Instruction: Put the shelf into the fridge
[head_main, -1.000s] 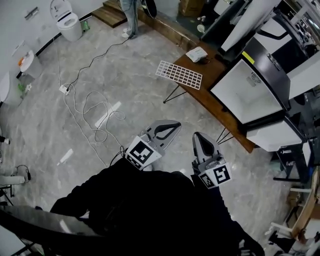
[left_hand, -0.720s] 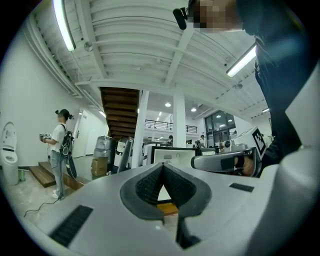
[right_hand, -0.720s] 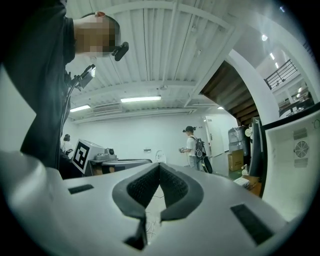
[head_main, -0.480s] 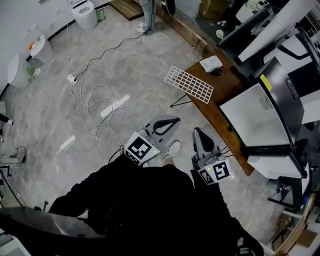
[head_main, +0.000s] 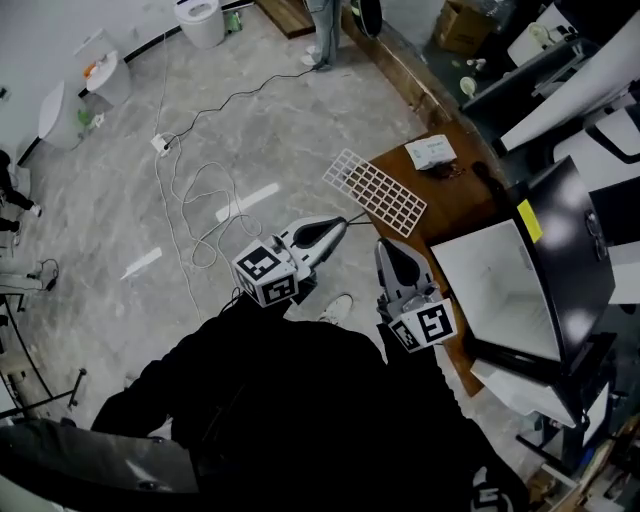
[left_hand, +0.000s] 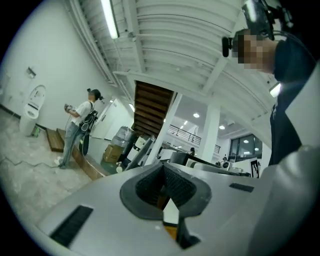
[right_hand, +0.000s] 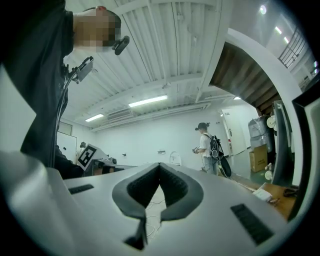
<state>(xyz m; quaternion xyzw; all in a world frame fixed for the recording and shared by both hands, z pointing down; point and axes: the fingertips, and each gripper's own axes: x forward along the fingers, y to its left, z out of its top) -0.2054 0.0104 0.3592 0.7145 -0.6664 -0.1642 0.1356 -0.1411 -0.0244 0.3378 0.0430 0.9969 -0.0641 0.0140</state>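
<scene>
A white wire shelf (head_main: 375, 191) lies half on the wooden table (head_main: 455, 195), its left part hanging over the table's edge. To its right stands the small fridge (head_main: 505, 285) with its black door (head_main: 575, 250) swung open and a white inside. My left gripper (head_main: 335, 226) is shut and empty, held above the floor just below and left of the shelf. My right gripper (head_main: 385, 250) is shut and empty too, near the table's front edge. In each gripper view the dark pads (left_hand: 165, 187) (right_hand: 160, 185) meet with nothing between them.
White cables and a power strip (head_main: 160, 145) trail over the marble floor (head_main: 250, 120). A folded white cloth (head_main: 430, 152) lies on the table behind the shelf. A person (right_hand: 206, 145) stands at the far end of the room. More white appliances (head_main: 600, 90) stand at the right.
The view has shifted toward the table: shelf and fridge now sit closer and lower in the picture. Both grippers, still shut, have come nearer the shelf.
</scene>
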